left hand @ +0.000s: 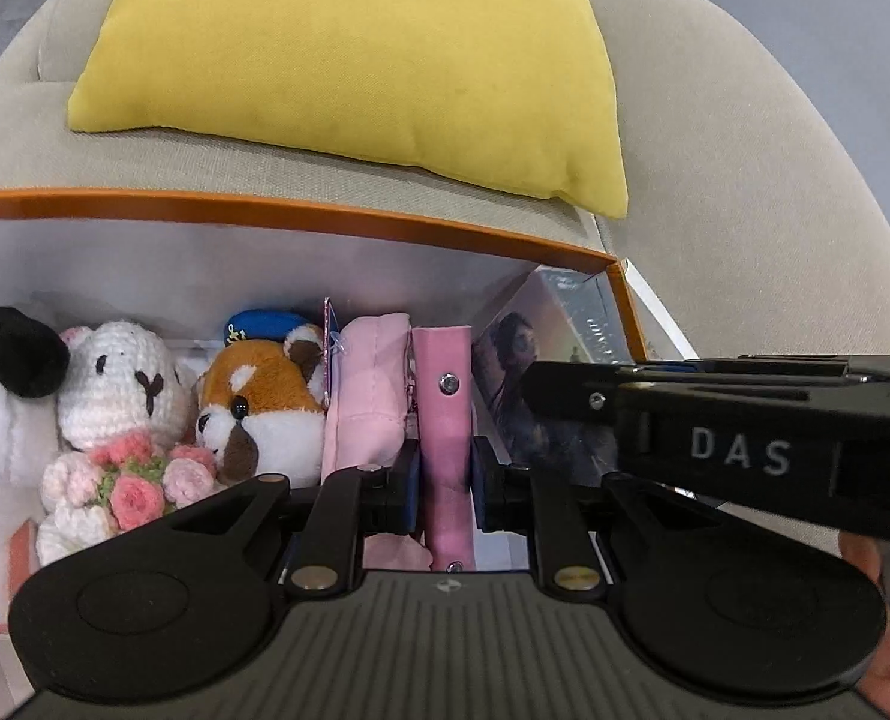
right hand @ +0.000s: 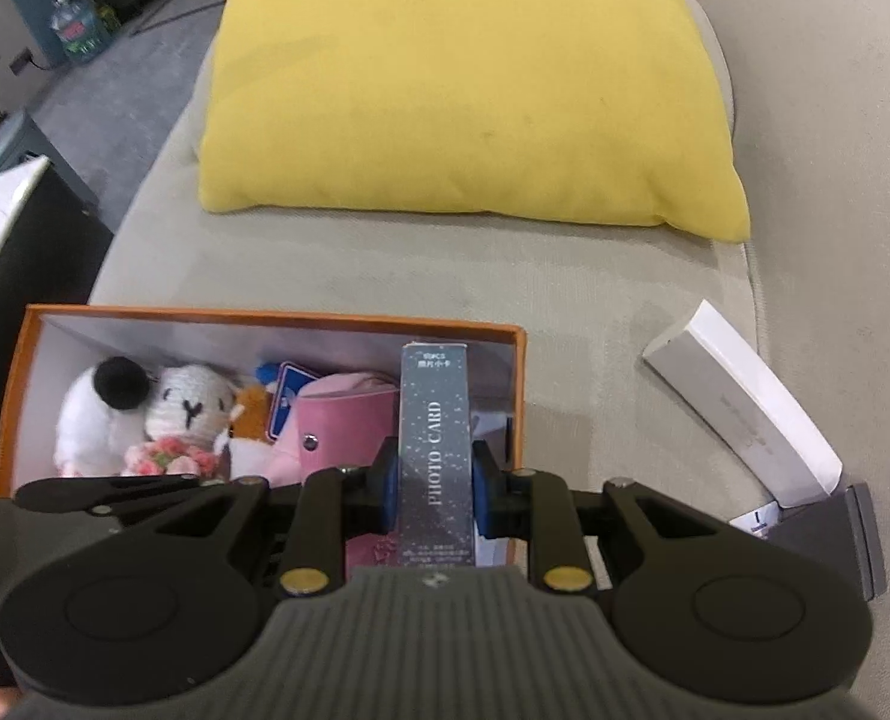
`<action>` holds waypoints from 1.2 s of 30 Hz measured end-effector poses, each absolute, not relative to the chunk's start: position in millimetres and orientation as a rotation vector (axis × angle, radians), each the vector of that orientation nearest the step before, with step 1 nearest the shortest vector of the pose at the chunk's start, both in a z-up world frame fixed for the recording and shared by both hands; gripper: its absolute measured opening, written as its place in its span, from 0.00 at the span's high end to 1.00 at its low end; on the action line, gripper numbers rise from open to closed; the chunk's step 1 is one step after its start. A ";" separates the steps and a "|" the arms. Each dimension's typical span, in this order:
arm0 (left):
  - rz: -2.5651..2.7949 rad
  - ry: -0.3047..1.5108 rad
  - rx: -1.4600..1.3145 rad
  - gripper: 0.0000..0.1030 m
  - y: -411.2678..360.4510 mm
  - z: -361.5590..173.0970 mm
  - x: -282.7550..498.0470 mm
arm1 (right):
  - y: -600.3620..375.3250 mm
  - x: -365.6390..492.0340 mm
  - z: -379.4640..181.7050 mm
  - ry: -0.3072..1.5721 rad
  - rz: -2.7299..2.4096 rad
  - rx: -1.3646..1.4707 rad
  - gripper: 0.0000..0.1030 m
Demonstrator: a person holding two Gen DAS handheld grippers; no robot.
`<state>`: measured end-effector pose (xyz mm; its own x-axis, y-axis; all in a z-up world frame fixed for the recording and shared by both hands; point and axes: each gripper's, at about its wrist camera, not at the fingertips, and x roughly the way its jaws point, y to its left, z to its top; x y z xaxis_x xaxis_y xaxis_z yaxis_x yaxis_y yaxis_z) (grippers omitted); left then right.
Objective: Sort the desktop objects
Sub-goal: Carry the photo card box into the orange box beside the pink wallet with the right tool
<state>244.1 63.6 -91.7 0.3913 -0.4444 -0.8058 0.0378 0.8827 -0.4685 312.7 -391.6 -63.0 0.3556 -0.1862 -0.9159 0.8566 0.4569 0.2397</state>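
Observation:
An orange-rimmed box (left hand: 301,217) (right hand: 265,317) sits on a beige sofa, holding plush toys: a white one with a black ear (left hand: 1,396), a crocheted bear with pink flowers (left hand: 115,396) and a red panda (left hand: 259,414). My left gripper (left hand: 443,480) is shut on a pink snap-button case (left hand: 443,420), upright inside the box beside a pink pouch (left hand: 367,396). My right gripper (right hand: 434,480) is shut on a silver "PHOTO CARD" box (right hand: 436,450), held on end over the box's right part. In the left wrist view that card box (left hand: 541,372) stands at the right wall.
A yellow cushion (left hand: 349,60) (right hand: 469,96) lies behind the box on the sofa. A white slim carton (right hand: 745,402) and a grey object (right hand: 847,540) lie on the seat to the right. A dark side table (right hand: 1,252) stands off to the left.

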 end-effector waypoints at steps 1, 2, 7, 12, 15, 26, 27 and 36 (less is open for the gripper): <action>-0.317 1.134 -0.415 0.82 63.9 -92.8 244.1 | -391.1 315.6 -63.1 0.983 -0.791 0.827 0.77; -0.317 1.131 -0.416 0.82 63.8 -92.6 243.3 | -390.7 318.9 -63.4 0.996 -0.796 0.819 0.77; -0.315 1.120 -0.426 0.82 61.9 -94.6 240.6 | -390.3 329.0 -70.0 1.056 -0.797 0.804 0.73; -0.320 1.122 -0.433 0.82 61.8 -97.4 242.6 | -389.6 330.4 -72.7 1.063 -0.793 0.787 0.72; -0.322 1.121 -0.426 0.82 65.8 -93.3 237.0 | -389.5 329.8 -70.0 1.057 -0.791 0.772 0.72; -0.316 1.125 -0.339 0.81 45.6 -91.1 241.7 | -388.3 308.9 -36.9 0.961 -0.778 0.692 0.79; -0.312 1.131 -0.325 0.81 41.9 -91.1 243.6 | -388.1 303.5 -33.2 0.947 -0.777 0.688 0.78; -0.245 1.170 -0.233 0.79 9.3 -88.2 264.6 | -384.3 267.5 -22.0 0.858 -0.791 0.640 0.78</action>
